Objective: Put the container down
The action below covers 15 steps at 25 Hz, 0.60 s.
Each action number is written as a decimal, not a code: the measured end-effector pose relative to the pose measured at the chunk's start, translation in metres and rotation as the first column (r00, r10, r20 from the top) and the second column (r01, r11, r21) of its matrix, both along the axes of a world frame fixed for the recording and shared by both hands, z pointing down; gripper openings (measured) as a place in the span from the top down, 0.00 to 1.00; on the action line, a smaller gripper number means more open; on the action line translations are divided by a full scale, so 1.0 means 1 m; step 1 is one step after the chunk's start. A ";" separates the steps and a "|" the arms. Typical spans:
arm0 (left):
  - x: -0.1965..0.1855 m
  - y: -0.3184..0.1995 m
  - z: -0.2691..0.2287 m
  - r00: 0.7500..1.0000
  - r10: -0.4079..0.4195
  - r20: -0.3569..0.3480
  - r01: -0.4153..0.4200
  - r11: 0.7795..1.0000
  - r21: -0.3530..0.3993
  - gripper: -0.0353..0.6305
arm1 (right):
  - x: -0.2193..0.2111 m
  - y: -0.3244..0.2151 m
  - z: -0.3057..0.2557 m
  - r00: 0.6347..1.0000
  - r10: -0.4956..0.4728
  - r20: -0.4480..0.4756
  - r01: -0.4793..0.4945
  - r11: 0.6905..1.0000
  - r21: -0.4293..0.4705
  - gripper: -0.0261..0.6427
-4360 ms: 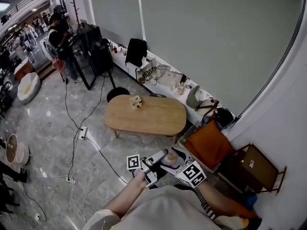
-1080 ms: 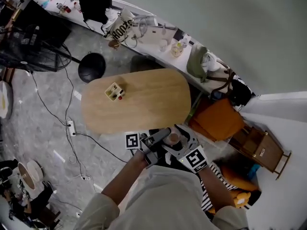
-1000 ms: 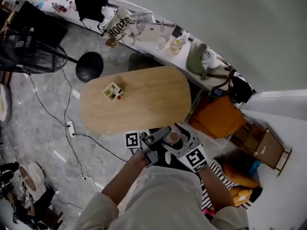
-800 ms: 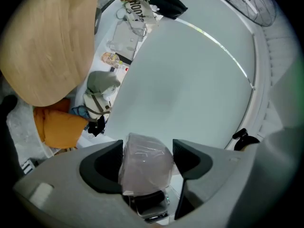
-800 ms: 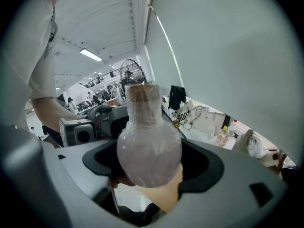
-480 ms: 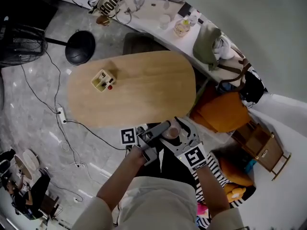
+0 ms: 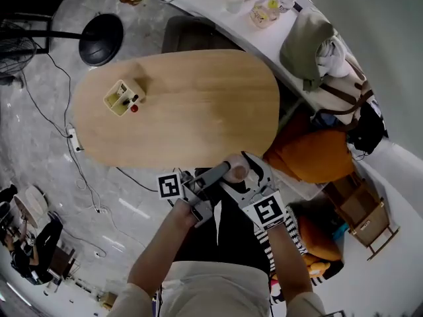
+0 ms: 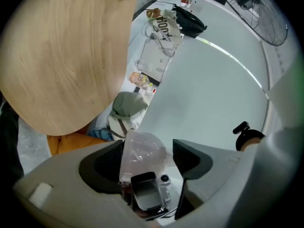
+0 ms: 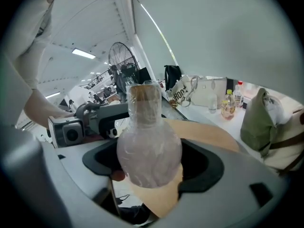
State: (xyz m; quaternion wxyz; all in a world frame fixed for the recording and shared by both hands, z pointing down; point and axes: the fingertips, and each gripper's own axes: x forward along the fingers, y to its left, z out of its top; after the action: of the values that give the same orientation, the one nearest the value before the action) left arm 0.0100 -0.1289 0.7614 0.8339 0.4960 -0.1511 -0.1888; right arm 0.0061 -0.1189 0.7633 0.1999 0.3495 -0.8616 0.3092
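**Wrapped flask held in the air, just short of the table**

From where I stand, the small caddy (image 7: 122, 98) sits at about 9 o'clock on the oval wooden table (image 7: 192, 111). The rest of the top is bare. At the table's 6 o'clock edge, the left gripper (image 7: 223, 173) appears pinched on the film-wrapped neck of the container (image 7: 234, 171). The right gripper (image 7: 248, 172) is clasped around its round belly.

The container looks like a small glass flask, so probably light but breakable. The loose wrap will likely slide under the pads. I'd keep the firm grip on the belly, not the neck, and set it down upright and gently.
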 end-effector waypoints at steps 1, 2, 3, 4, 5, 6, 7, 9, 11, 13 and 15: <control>0.000 0.000 0.012 1.000 -0.005 0.010 0.005 1.000 -0.007 0.47 | 0.002 -0.001 0.012 1.000 -0.005 0.002 0.005 1.000 -0.005 0.39; 0.000 -0.001 0.023 1.000 -0.012 0.018 0.012 1.000 -0.015 0.47 | 0.003 -0.002 0.023 1.000 -0.009 0.001 0.009 1.000 -0.011 0.39; -0.001 -0.001 0.035 1.000 -0.021 0.023 0.021 0.999 -0.024 0.47 | 0.005 -0.004 0.035 1.000 -0.010 0.000 0.010 1.000 -0.016 0.39; -0.002 -0.003 0.046 0.999 -0.029 0.027 0.030 0.999 -0.031 0.47 | 0.007 -0.007 0.046 1.000 -0.009 0.001 0.009 1.000 -0.022 0.39; -0.003 -0.004 0.057 0.999 -0.037 0.031 0.039 0.999 -0.037 0.47 | 0.008 -0.009 0.057 1.000 -0.007 0.002 0.007 1.000 -0.028 0.39; -0.004 -0.006 0.067 0.998 -0.045 0.036 0.046 0.998 -0.041 0.47 | 0.010 -0.012 0.068 1.000 -0.006 0.002 0.006 0.999 -0.033 0.39; -0.006 -0.007 0.077 0.998 -0.051 0.044 0.053 0.998 -0.044 0.47 | 0.012 -0.015 0.078 1.000 -0.005 0.002 0.005 0.999 -0.037 0.39; -0.010 -0.008 0.096 0.996 -0.060 0.067 0.064 0.997 -0.049 0.47 | 0.015 -0.019 0.098 1.000 -0.003 -0.004 0.002 0.999 -0.047 0.39; -0.016 -0.009 0.116 0.993 -0.071 0.090 0.076 0.996 -0.055 0.47 | 0.020 -0.022 0.119 1.000 -0.002 -0.011 0.002 0.998 -0.055 0.39; -0.023 -0.009 0.132 0.991 -0.086 0.105 0.093 0.994 -0.062 0.47 | 0.023 -0.024 0.141 1.000 -0.007 -0.022 0.005 0.998 -0.062 0.39; -0.030 -0.007 0.146 0.988 -0.101 0.115 0.109 0.992 -0.068 0.47 | 0.025 -0.026 0.160 0.999 -0.011 -0.033 0.009 0.998 -0.061 0.39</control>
State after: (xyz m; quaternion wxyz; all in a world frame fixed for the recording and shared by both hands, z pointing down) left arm -0.0201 -0.1362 0.9074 0.8310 0.4660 -0.2299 -0.1988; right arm 0.0311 -0.1451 0.9232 0.2261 0.3440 -0.8501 0.3283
